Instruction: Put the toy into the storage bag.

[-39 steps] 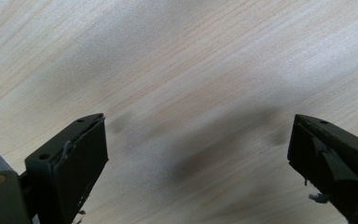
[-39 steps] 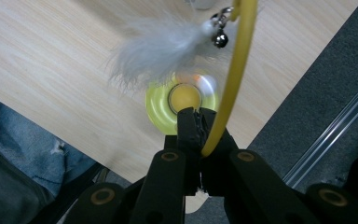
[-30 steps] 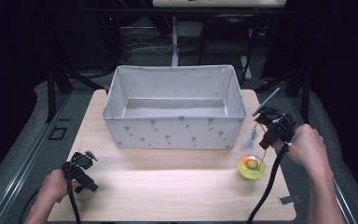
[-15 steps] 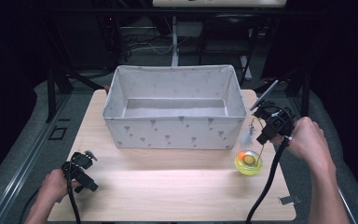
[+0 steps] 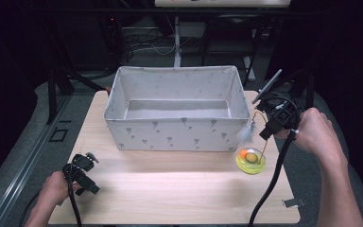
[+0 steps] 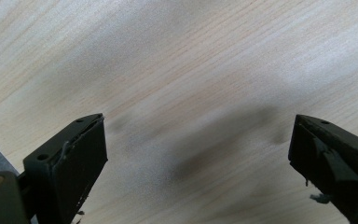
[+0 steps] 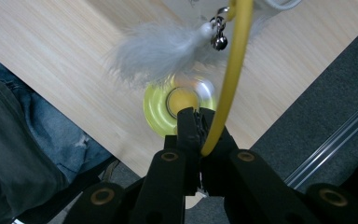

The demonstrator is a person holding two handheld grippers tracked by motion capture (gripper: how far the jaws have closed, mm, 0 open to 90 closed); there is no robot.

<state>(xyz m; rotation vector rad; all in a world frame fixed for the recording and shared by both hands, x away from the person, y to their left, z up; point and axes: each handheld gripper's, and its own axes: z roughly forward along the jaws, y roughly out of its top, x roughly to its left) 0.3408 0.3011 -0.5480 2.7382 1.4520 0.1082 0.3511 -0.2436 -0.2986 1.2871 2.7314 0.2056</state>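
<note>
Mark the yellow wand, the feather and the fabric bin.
yellow wand (image 7: 233, 70), right gripper view, mid-shaft above the jaws
feather (image 7: 161, 49), right gripper view, middle of the fluffy tuft
fabric bin (image 5: 175, 134), high view, front wall

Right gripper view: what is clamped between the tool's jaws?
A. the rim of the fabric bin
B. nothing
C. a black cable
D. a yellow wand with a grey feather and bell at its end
D: the right tool is shut on the yellow wand, whose feather dangles above the yellow disc base.

left tool (image 6: 198, 154): jaws wide apart, nothing between | below: bare wooden tabletop (image 6: 177, 60)
</note>
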